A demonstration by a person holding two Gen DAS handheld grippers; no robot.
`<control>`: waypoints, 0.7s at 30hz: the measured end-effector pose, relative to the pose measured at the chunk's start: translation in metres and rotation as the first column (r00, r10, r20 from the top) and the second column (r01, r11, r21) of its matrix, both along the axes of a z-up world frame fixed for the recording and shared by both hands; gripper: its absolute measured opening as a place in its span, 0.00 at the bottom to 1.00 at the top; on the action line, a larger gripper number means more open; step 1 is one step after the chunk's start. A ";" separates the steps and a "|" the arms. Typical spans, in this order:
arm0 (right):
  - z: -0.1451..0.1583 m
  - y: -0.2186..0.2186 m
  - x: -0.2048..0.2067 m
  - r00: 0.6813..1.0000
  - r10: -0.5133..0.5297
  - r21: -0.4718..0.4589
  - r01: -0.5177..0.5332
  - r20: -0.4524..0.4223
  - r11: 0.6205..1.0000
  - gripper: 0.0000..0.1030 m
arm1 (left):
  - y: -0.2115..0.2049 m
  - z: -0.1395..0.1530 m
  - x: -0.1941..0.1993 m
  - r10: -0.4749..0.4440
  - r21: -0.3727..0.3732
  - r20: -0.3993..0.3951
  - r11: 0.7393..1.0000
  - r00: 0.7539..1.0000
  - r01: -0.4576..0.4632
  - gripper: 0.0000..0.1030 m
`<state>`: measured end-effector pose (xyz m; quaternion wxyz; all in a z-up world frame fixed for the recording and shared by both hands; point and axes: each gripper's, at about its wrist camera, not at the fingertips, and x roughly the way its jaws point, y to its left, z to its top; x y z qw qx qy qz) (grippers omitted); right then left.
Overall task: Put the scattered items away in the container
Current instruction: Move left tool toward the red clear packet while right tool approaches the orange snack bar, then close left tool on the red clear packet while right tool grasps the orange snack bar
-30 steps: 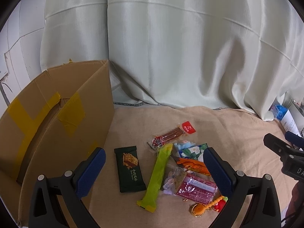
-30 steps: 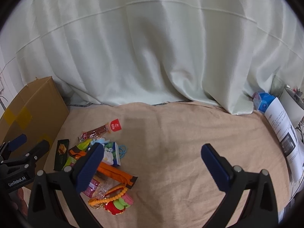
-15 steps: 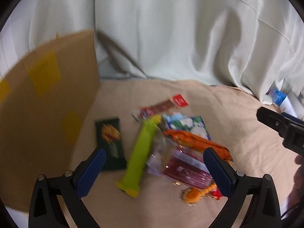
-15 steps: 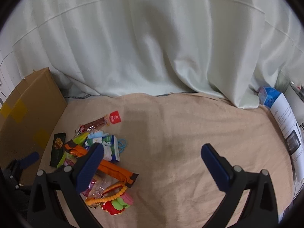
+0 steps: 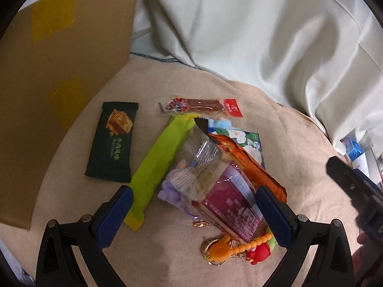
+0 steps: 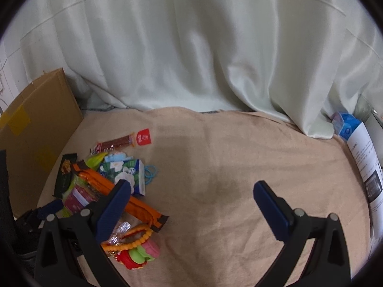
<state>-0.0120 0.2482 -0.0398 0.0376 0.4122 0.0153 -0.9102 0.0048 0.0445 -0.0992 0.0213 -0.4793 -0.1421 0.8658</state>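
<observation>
A pile of snacks and trinkets lies on the tan cloth. My left gripper (image 5: 194,205) hangs open just above it, its fingers either side of a maroon packet (image 5: 229,208) and a clear wrapper (image 5: 201,165). Around them lie a lime-green bar (image 5: 158,162), a dark green wafer pack (image 5: 112,141), a red sausage stick (image 5: 201,106), an orange packet (image 5: 249,165) and an orange bead keychain (image 5: 229,251). The cardboard box (image 5: 50,76) stands to the left. My right gripper (image 6: 191,193) is open over bare cloth, with the pile (image 6: 115,181) to its left.
A pale curtain (image 6: 191,47) hangs along the back. At the far right lie a printed paper sheet (image 6: 366,162) and a blue-and-white box (image 6: 344,124). A blue hair tie (image 6: 150,174) lies beside the tissue pack (image 6: 129,174). Bare cloth (image 6: 239,157) spreads right of the pile.
My left gripper has dropped and moved forward over the pile, so the items look much nearer. The right gripper has shifted slightly; both stay open.
</observation>
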 end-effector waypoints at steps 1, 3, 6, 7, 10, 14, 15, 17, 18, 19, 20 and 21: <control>-0.002 0.001 -0.001 1.000 0.000 0.001 0.000 0.003 1.000 1.00 | 0.001 0.000 0.000 -0.002 0.012 -0.002 1.000 1.000 0.002 1.00; -0.002 0.005 -0.001 1.000 -0.003 -0.024 0.003 0.001 1.000 1.00 | 0.002 0.002 -0.001 0.009 0.035 -0.012 0.999 1.000 -0.009 0.99; 0.000 0.007 -0.001 1.000 -0.002 -0.027 0.002 -0.004 1.000 1.00 | 0.004 0.000 -0.005 0.046 0.020 -0.018 0.999 0.999 -0.045 1.00; 0.001 0.007 -0.001 1.000 0.002 -0.028 -0.002 -0.009 1.000 1.00 | 0.006 -0.001 -0.006 0.042 0.009 -0.023 0.999 0.999 -0.042 0.99; 0.001 0.008 0.001 1.000 0.017 -0.023 -0.018 -0.016 1.000 1.00 | 0.010 -0.002 -0.005 0.020 -0.025 -0.040 0.999 0.999 -0.021 0.99; -0.002 0.009 -0.003 1.000 0.030 -0.025 -0.031 -0.007 0.999 1.00 | 0.011 0.000 -0.004 -0.028 -0.052 -0.079 0.998 0.996 0.023 0.59; -0.003 0.009 -0.004 0.999 0.034 -0.030 -0.034 -0.005 0.999 1.00 | 0.010 0.000 -0.004 -0.042 -0.045 -0.074 0.998 0.996 0.039 0.59; -0.004 0.009 -0.005 0.999 0.039 -0.037 -0.039 0.001 0.999 1.00 | 0.007 0.001 -0.005 -0.071 -0.040 -0.067 0.997 0.995 0.068 0.58; -0.004 0.009 -0.006 0.999 0.040 -0.039 -0.040 0.001 0.998 1.00 | 0.004 0.002 -0.004 -0.076 -0.026 -0.063 0.997 0.995 0.074 0.58; -0.004 0.009 -0.007 0.999 0.043 -0.042 -0.043 -0.002 0.998 1.00 | 0.001 0.003 -0.004 -0.081 -0.015 -0.063 0.997 0.995 0.080 0.57; -0.004 0.008 -0.008 0.999 0.047 -0.041 -0.047 -0.002 0.998 1.00 | -0.001 0.005 -0.003 -0.085 -0.013 -0.070 0.996 0.994 0.084 0.57; -0.005 0.007 -0.009 0.999 0.051 -0.039 -0.051 -0.001 0.998 1.00 | -0.003 0.007 -0.003 -0.090 -0.024 -0.078 0.996 0.993 0.089 0.57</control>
